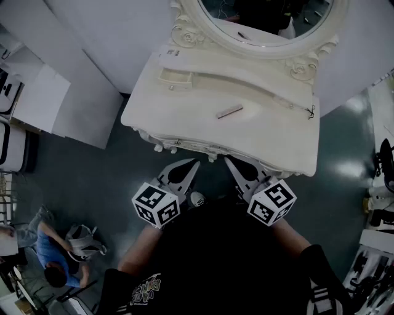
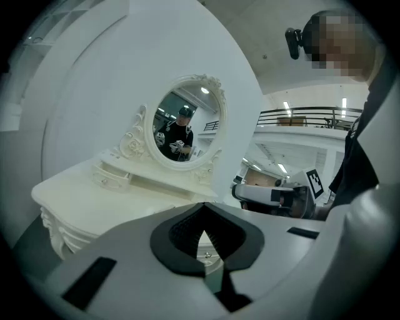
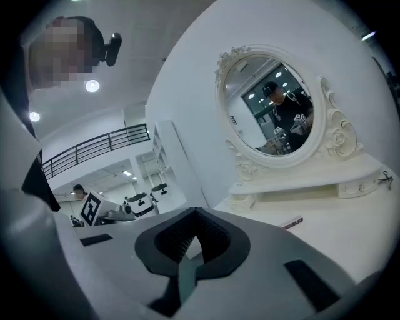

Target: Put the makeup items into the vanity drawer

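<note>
A slim pinkish makeup stick (image 1: 229, 111) lies alone on the top of the white vanity (image 1: 184, 123), right of centre; it also shows in the right gripper view (image 3: 291, 222). A small drawer (image 1: 175, 77) sits in the raised shelf at the back left and looks slightly pulled out. My left gripper (image 1: 194, 162) and right gripper (image 1: 228, 160) hover side by side just off the vanity's front edge, pointing at it. Both are shut with nothing between their jaws, as the left gripper (image 2: 203, 205) and right gripper (image 3: 195, 211) show in their own views.
An oval mirror (image 1: 265, 18) in a carved frame stands at the vanity's back. White cabinets (image 1: 37, 98) stand to the left. A person in blue (image 1: 52, 255) crouches on the floor at lower left. Equipment (image 1: 381, 184) lines the right edge.
</note>
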A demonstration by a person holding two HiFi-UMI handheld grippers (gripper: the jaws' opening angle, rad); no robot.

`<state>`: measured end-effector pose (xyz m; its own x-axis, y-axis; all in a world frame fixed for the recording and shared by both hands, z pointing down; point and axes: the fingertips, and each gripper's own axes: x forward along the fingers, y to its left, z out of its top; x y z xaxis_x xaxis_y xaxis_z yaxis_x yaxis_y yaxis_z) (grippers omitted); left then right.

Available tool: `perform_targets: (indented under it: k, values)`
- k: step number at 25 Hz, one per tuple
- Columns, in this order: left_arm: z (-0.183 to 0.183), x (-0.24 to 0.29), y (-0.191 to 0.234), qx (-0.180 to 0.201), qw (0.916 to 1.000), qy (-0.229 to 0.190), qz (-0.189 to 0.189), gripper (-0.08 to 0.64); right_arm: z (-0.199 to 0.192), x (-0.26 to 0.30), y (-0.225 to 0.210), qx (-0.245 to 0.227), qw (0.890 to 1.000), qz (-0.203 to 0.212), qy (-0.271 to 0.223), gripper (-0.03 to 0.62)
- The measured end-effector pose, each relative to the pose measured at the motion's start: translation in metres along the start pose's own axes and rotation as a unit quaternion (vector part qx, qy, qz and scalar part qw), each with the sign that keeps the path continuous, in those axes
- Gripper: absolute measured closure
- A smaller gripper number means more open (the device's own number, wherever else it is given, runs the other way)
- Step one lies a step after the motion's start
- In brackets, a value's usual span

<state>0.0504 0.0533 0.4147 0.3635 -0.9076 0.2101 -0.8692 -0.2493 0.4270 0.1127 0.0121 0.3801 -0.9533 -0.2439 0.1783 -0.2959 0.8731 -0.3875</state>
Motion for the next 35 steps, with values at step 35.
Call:
perform_targets:
  k: [35]
  values:
    - [0.002, -0.014, 0.015, -0.012, 0.9999, -0.009, 0.005, 0.558, -0.002, 0.013, 0.016, -0.010, 1.000, 0.020, 0.014, 0.565]
